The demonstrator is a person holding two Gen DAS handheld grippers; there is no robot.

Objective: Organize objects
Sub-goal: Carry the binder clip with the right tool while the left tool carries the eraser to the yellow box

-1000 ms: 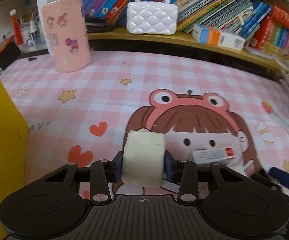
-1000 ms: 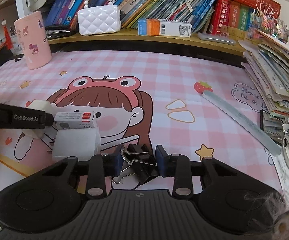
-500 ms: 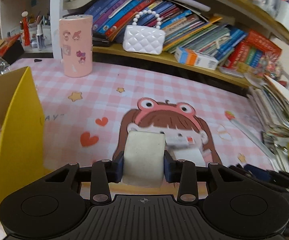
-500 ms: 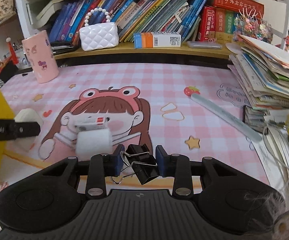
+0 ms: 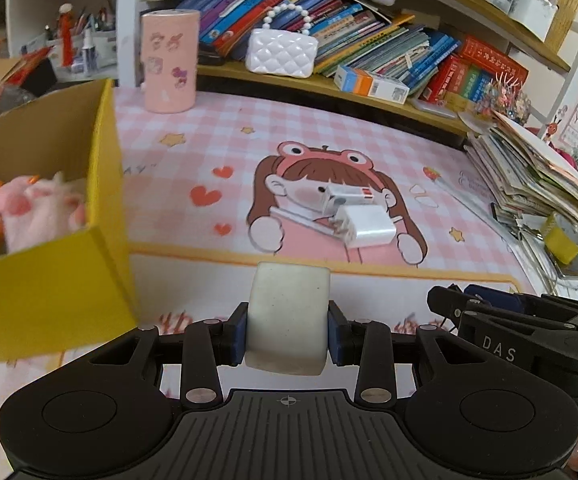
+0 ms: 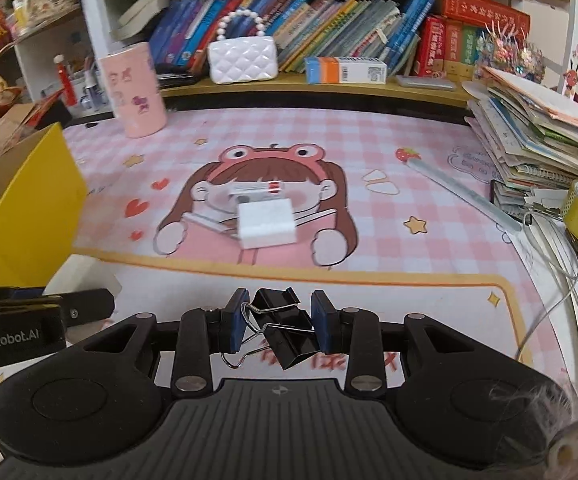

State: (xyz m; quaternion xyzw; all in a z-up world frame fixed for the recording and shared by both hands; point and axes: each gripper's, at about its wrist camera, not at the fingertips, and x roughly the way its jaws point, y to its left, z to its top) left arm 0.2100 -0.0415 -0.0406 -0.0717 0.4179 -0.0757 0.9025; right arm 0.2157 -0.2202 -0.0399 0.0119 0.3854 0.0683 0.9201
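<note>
Left hand-held gripper (image 5: 287, 330) clamps a white eraser (image 5: 287, 320) at lower centre; right hand-held gripper (image 6: 277, 326) pinches a black binder clip (image 6: 281, 326). The skewed clip could slip before the yellow box (image 5: 101, 184) at left.

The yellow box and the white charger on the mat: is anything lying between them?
No. In the left wrist view, only bare pink mat with printed hearts lies between the yellow box and the white charger.
</note>
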